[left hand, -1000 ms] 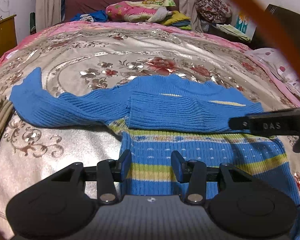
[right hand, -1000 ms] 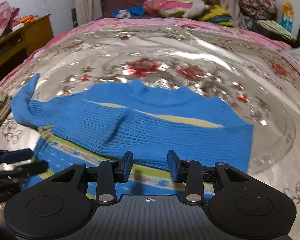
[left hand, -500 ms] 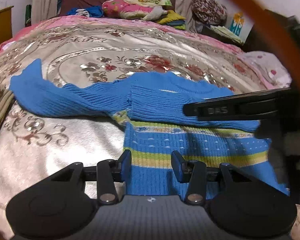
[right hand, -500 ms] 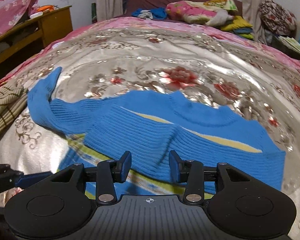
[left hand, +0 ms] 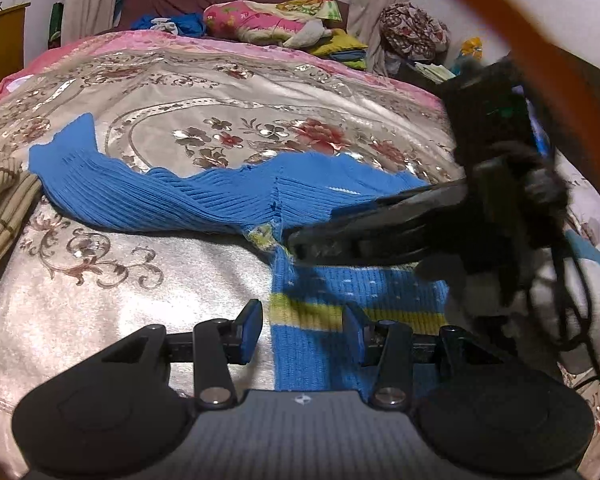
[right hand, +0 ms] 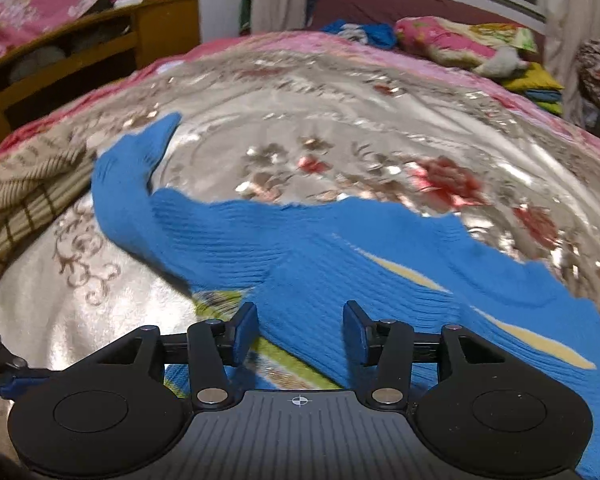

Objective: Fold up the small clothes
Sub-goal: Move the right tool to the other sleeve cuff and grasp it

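Blue sweater [right hand: 340, 264] spread on the bedspread [left hand: 100, 292] beneath both tongs: left tongs [left hand: 302, 332] half open and empty; right tongs [right hand: 300, 332] opening, gripping nothing.

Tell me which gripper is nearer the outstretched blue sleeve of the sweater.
Left, though not by much. The left gripper hovers over the sweater's striped hem edge, on the outstretched sleeve's side. The right gripper, jaws opening, is over the folded-in body, further from it.

Sweater [right hand: 320, 264] on the bedspread [right hand: 340, 92], folded cloth [right hand: 24, 184] left, pillows [right hand: 460, 46] probably behind
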`<state>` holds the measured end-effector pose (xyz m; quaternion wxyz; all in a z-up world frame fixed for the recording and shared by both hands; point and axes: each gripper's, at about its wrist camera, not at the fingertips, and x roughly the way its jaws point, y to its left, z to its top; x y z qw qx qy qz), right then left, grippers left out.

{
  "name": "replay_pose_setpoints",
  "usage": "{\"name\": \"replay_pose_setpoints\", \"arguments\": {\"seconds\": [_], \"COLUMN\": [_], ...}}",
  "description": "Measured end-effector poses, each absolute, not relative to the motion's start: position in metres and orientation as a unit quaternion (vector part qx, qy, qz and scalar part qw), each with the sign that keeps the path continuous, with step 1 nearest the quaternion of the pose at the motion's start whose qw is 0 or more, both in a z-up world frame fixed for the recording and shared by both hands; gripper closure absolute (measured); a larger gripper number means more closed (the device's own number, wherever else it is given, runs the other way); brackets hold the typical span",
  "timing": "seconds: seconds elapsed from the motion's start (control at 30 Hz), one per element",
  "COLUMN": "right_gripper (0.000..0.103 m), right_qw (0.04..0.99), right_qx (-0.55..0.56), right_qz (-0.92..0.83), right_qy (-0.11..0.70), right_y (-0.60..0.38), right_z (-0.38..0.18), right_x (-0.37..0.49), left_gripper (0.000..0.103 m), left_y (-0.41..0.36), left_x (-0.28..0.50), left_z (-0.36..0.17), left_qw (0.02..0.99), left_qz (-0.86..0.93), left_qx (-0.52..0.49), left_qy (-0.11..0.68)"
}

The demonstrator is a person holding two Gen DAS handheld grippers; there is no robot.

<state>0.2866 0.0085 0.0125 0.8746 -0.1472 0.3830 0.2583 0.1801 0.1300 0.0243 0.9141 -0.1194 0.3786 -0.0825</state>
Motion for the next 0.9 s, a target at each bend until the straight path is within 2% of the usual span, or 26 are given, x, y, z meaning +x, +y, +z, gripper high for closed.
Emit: {"name": "replay_pose_setpoints", "arguments": {"seconds": [0.13,0.4,0.63,0.9], "right_gripper": [0.059,0.058,0.058,0.058], "right_qw": [0.865,0.854,0.834,0.818], "right_qx": [-0.154,-0.104,-0.087,-0.061], "right_qz": [0.257,0.305,0.357,0.376], "right_qy": [0.403,0.409,0.411,0.432], "right_y": [0.019,0.037,0.099,0.166], "right_z": [0.003,0.041,0.060,0.049], "right_x": [0.291,0.311,0.348,0.387], "left_gripper": [0.054,0.054,0.054,0.054], "left_y": [0.138,0.160,0.184,0.208], "left_x": [0.180,0.182,0.185,0.189], "left_z": [0.025,0.026,0.026,0.017], "left_qw": [0.916,0.919,0.926,0.930], "left_qz": [-0.075,-0.055,-0.030,0.011], "left_qx": [-0.125,-0.145,-0.165,-0.181], "left_qy": [0.375,0.363,0.340,0.319]}}
